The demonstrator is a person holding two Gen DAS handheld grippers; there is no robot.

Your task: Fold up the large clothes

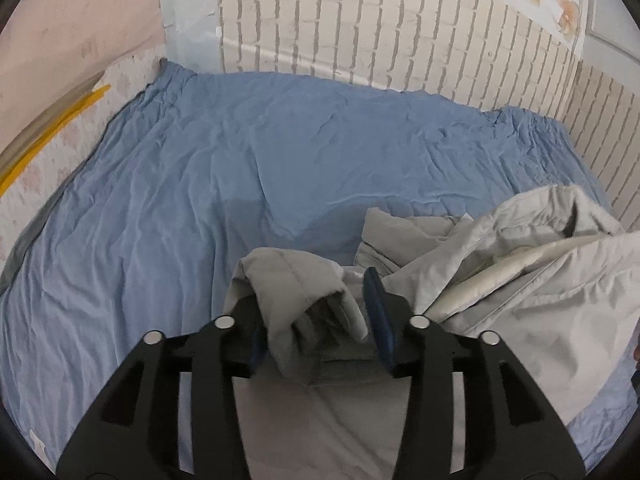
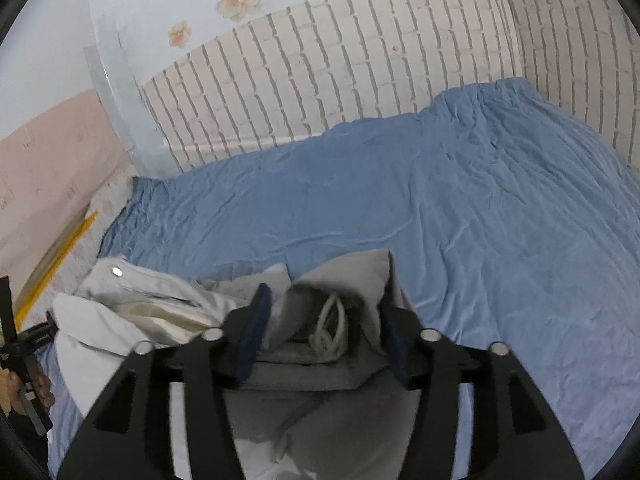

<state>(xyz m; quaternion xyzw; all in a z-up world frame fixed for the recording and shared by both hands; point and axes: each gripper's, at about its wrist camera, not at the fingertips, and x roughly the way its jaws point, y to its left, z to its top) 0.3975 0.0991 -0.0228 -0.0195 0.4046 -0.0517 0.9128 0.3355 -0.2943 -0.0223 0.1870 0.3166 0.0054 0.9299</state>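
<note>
Left gripper (image 1: 320, 320) wide apart around a bunched grey garment (image 1: 500, 288) fold, not pinching. Right gripper (image 2: 322, 336) likewise spread over a hem with a white cord (image 2: 334, 328) (no grip visible). Rumpled heap toward 3 o'clock on blue bedsheet (image 1: 240, 160); brick-patterned wall (image 1: 380, 32) at 12.

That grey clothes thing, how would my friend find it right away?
Find the big blue bedsheet below the white brick wall. At its near edge lies a crumpled pale grey garment. It is the only grey, heaped thing on the sheet, and both tongs reach into it.
</note>
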